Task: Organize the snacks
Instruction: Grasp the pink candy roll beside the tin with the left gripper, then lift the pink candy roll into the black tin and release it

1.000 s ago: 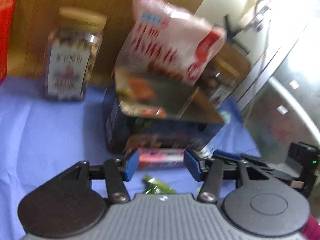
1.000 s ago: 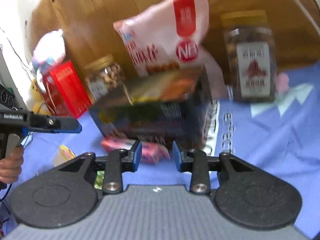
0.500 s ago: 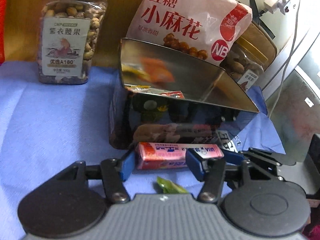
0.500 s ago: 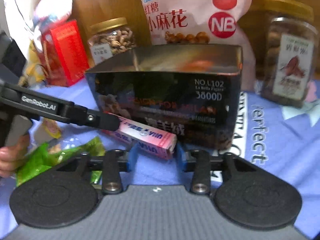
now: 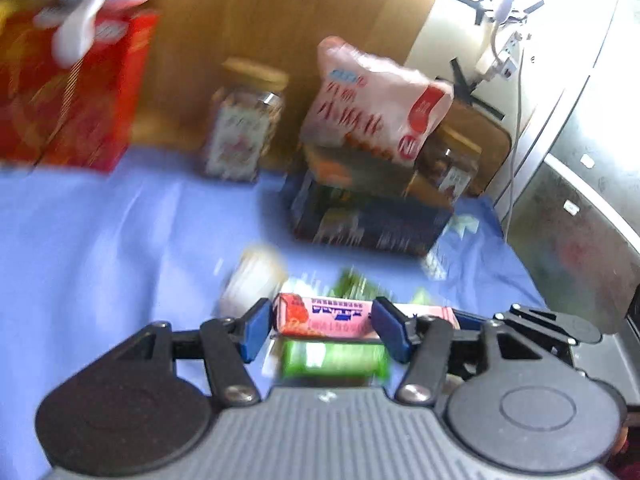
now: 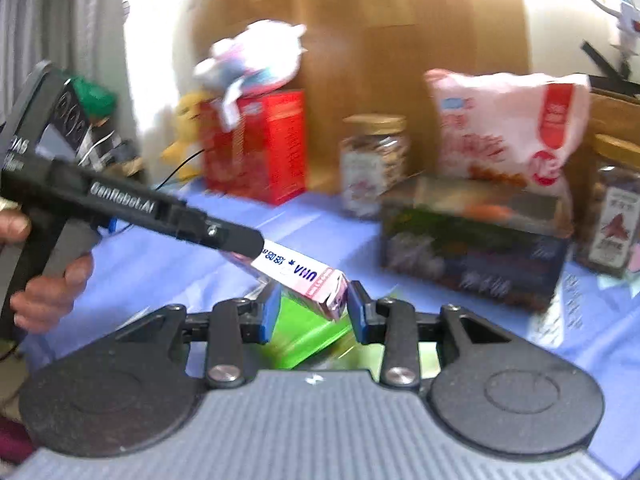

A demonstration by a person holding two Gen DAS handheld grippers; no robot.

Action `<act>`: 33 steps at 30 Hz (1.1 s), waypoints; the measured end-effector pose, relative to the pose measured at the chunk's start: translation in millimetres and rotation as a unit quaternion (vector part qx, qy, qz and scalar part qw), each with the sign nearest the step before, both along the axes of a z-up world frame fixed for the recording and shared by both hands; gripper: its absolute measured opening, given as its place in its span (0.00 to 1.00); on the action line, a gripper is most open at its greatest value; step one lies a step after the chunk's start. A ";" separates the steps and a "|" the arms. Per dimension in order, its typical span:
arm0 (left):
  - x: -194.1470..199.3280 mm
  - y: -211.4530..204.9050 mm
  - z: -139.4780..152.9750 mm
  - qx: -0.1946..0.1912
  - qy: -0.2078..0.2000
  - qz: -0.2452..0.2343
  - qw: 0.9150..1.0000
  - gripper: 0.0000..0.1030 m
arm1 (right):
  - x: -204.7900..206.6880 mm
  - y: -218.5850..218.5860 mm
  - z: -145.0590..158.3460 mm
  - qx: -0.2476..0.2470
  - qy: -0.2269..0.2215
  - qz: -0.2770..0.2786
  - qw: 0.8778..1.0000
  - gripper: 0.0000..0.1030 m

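Note:
A long pink candy box (image 5: 326,316) is held between my two grippers above the blue cloth. My left gripper (image 5: 324,328) is shut on its long sides; in the right wrist view the left gripper (image 6: 236,240) clamps the box's far part. My right gripper (image 6: 314,310) has its blue pads around the box's near end (image 6: 316,280), touching or almost touching it. A green snack packet (image 5: 334,360) lies under the box, also in the right wrist view (image 6: 308,332). The dark open box (image 6: 472,240) stands behind, to the right.
Behind the dark box (image 5: 368,216) lean a pink snack bag (image 6: 508,132) and two nut jars (image 6: 374,160) (image 6: 616,216). A red carton (image 6: 264,140) with a plush toy (image 6: 256,60) stands at the back left. A pale wrapped snack (image 5: 256,276) lies on the cloth (image 5: 100,240).
Both grippers have pulled back from the dark box and risen. The pink candy box has left the cloth in front of the dark box and now hangs between the grippers.

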State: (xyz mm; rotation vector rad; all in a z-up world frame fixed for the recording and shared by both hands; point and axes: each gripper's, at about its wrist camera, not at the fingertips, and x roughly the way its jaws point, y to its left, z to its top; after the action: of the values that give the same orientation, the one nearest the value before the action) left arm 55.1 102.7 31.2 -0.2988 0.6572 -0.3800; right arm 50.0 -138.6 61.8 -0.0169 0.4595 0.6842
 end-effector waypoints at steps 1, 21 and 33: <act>-8.9 3.1 -8.8 -0.002 0.008 0.004 1.000 0.53 | -10.5 5.6 -5.9 -0.008 -0.001 0.006 1.000 0.38; -47.4 10.4 -53.8 -0.032 0.056 -0.043 0.997 0.52 | -48.6 16.3 -44.6 -0.068 0.082 0.053 0.993 0.39; 11.5 -41.9 95.7 0.000 -0.057 -0.099 0.993 0.52 | 6.2 -27.9 74.8 -0.061 -0.027 -0.009 0.998 0.33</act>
State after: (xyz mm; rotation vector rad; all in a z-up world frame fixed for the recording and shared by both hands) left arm 66.5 60.7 127.0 -0.2104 0.5757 -0.5816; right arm 56.2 -166.5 136.6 -0.1462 0.4489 0.6356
